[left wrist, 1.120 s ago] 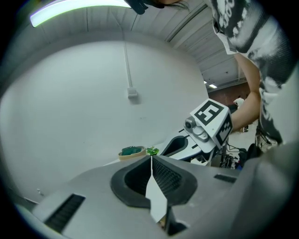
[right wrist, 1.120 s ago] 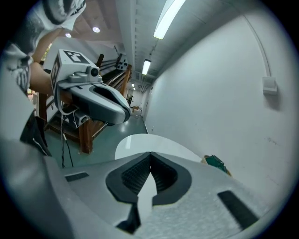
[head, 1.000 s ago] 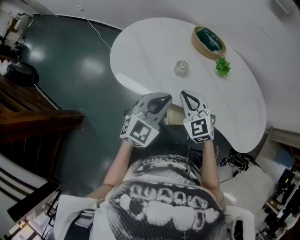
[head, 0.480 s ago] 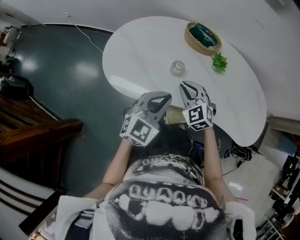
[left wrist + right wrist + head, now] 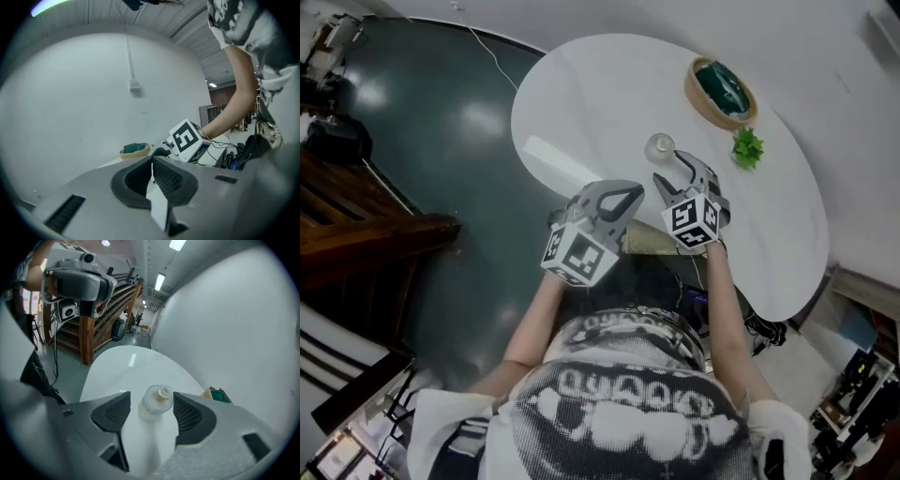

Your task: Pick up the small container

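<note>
The small container (image 5: 659,145) is a clear glass jar with a pale stopper, standing on the round white table (image 5: 581,103). In the right gripper view the small container (image 5: 156,402) stands just ahead, between the two dark pads (image 5: 114,412), and touches neither. My right gripper (image 5: 673,169) reaches over the table edge toward it; its jaws are opening. My left gripper (image 5: 622,194) hangs shut and empty at the table's near edge, left of the right one. The left gripper (image 5: 151,162) shows its jaw tips pressed together.
A tan bowl with something dark green inside (image 5: 719,88) sits at the table's far side, with a small green plant (image 5: 747,147) beside it. The bowl (image 5: 135,149) also shows in the left gripper view. A wooden staircase (image 5: 366,234) stands at the left on dark flooring.
My right gripper has moved forward over the table to the small container, and its jaws have gone from shut to apart. The left gripper has stayed near the table edge.
</note>
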Demonstrator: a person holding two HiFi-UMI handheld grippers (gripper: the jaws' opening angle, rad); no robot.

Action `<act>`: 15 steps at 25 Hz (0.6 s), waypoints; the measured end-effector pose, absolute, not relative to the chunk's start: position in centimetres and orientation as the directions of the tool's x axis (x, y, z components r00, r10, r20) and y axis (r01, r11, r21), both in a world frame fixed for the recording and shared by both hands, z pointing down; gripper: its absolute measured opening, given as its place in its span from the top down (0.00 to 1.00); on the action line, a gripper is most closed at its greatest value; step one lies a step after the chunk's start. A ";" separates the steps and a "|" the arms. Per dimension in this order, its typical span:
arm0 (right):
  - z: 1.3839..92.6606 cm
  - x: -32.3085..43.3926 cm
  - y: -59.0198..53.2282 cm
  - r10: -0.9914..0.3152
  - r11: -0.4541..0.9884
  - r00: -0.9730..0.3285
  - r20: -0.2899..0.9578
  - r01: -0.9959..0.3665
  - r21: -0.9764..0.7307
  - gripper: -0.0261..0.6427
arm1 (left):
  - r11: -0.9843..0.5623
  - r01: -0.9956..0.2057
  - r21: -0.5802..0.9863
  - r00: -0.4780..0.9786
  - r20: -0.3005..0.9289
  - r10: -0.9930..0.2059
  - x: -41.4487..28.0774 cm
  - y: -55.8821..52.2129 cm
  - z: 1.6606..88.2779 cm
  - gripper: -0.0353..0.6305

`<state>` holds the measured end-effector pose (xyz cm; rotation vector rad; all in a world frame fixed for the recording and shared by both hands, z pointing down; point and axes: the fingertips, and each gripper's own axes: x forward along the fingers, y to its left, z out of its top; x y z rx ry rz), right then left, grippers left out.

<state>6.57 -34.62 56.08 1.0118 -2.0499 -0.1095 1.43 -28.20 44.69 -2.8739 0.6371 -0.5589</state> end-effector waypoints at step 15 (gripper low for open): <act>62.2 7.1 -39.2 -0.553 0.780 -0.387 0.738 -0.551 0.295 0.36 | -0.863 -0.458 -0.213 0.769 0.392 -0.504 2.6 -30.0 47.3 0.94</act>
